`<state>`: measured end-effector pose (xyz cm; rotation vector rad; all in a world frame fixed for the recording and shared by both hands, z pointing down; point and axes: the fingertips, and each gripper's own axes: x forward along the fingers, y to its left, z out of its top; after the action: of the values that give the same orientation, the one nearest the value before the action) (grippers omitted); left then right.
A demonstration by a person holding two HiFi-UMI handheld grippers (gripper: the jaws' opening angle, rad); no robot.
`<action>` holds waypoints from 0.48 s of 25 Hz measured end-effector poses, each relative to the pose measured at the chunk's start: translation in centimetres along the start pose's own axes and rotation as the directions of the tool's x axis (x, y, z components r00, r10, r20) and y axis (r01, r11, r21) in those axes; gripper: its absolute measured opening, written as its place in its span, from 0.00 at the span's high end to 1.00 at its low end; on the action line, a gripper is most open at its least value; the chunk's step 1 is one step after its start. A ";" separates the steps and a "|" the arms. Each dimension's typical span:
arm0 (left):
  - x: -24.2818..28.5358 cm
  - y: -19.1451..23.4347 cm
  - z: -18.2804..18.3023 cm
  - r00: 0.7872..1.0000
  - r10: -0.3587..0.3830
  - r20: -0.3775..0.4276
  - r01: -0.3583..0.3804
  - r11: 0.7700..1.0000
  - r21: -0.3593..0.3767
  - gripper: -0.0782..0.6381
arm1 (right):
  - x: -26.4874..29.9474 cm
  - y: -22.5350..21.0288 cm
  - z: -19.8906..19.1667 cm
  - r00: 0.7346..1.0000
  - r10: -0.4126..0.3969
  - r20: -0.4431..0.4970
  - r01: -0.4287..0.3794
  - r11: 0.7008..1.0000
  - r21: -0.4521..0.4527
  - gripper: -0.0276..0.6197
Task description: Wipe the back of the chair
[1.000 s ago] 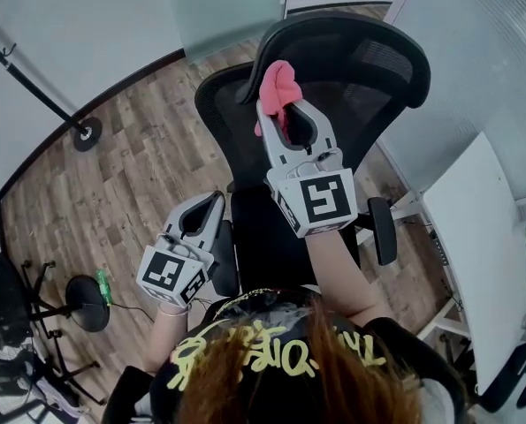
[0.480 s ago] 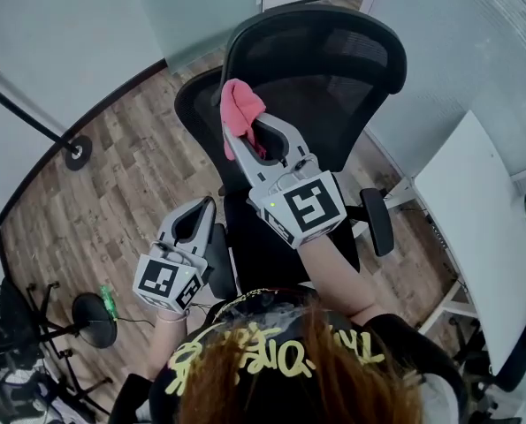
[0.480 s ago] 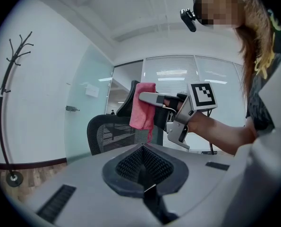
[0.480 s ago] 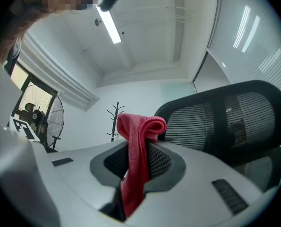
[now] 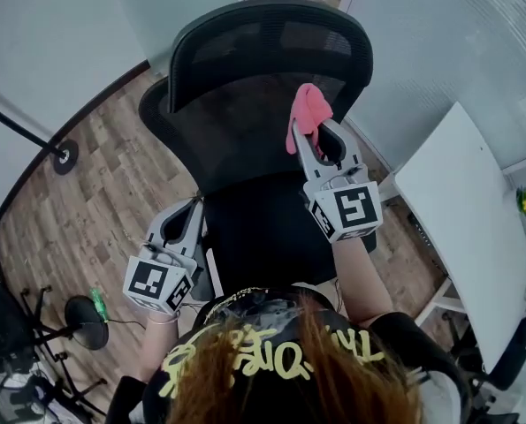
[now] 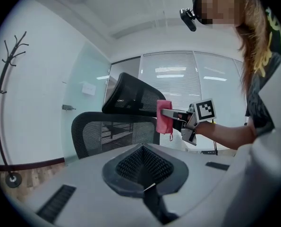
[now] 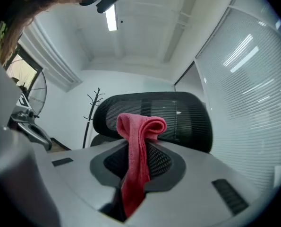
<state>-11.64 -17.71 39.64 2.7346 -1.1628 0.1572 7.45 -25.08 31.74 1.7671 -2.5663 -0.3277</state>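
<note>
The chair's mesh backrest (image 5: pixel 236 122) stood straight ahead of the right gripper (image 5: pixel 323 141). Its jaws were clamped tight on a pink cloth (image 5: pixel 307 113), bunched end poking out past the tips. The cloth sat at the backrest's right edge, just under the headrest (image 5: pixel 271 34); touching or just shy, couldn't tell. Most of the mesh stretched off leftward from there. The left gripper (image 5: pixel 194 206) was closed on nothing, low by the seat's (image 5: pixel 263 228) left edge, so the right hand was way nearer.

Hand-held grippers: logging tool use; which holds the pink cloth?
The right hand-held gripper, shut on the pink cloth; the left hand-held gripper holds nothing.
</note>
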 end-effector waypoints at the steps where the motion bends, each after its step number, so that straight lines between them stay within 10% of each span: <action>1: 0.4 -0.5 0.0 1.000 -0.001 -0.001 0.001 1.000 0.007 0.90 | -0.6 -1.5 -0.4 1.000 -0.022 -0.010 0.022 1.000 -0.022 0.84; 12: 2.7 -4.2 -0.8 0.999 0.048 -0.024 -0.048 0.999 -0.002 0.90 | -3.2 -11.2 -1.0 0.989 -0.140 -0.046 0.114 0.925 -0.363 0.84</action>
<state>-6.78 -16.60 40.40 2.6968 -1.2222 0.1935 19.14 -26.09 31.11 1.7700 -2.1713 -0.6751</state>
